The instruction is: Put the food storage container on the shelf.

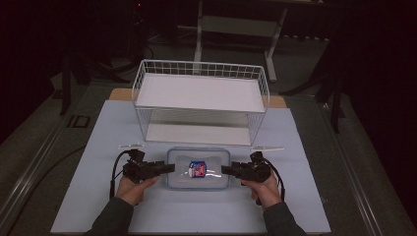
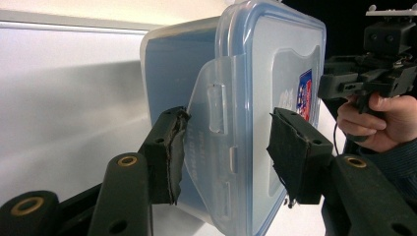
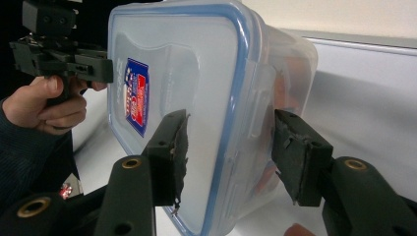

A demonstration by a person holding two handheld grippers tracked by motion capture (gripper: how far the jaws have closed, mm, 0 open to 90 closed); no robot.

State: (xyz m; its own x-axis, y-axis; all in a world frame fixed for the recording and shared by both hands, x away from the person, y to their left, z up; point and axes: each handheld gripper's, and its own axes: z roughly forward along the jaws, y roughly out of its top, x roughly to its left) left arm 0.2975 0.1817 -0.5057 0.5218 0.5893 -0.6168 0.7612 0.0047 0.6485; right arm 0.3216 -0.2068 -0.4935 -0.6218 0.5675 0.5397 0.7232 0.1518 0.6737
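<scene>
A clear plastic container (image 1: 198, 169) with a blue-rimmed clip lid and a red and blue label lies flat on the white mat. My left gripper (image 1: 169, 168) holds its left end, and my right gripper (image 1: 225, 170) holds its right end. In the left gripper view my left gripper (image 2: 228, 152) has one pad on the lid and the other under the box, astride a side clip of the container (image 2: 265, 73). My right gripper (image 3: 228, 152) clamps the opposite end of the container (image 3: 196, 73) the same way. Something orange shows dimly inside.
A white wire basket (image 1: 201, 93) with an upper and a lower shelf stands just behind the container. Two thin clear strips (image 1: 130, 146) (image 1: 268, 148) lie on the mat (image 1: 196, 211) beside the grippers. Dark floor and furniture legs surround the table.
</scene>
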